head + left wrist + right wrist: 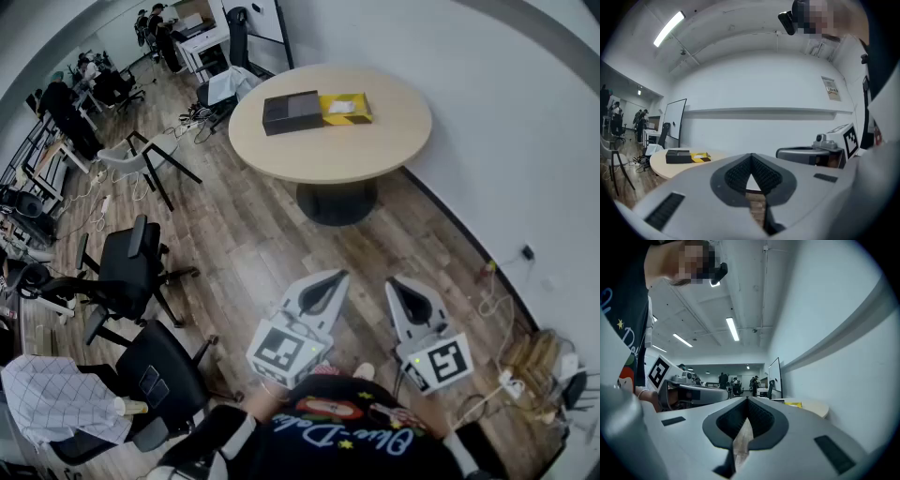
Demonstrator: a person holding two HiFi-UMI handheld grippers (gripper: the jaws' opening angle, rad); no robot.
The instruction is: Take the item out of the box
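A black office chair stands well apart from the round table.

Black top, pale script lettering, perhaps cartoon print; white-striped cuff.

Holding left gripper and right gripper over floor; black box, yellow box lying side by side near table's far edge.
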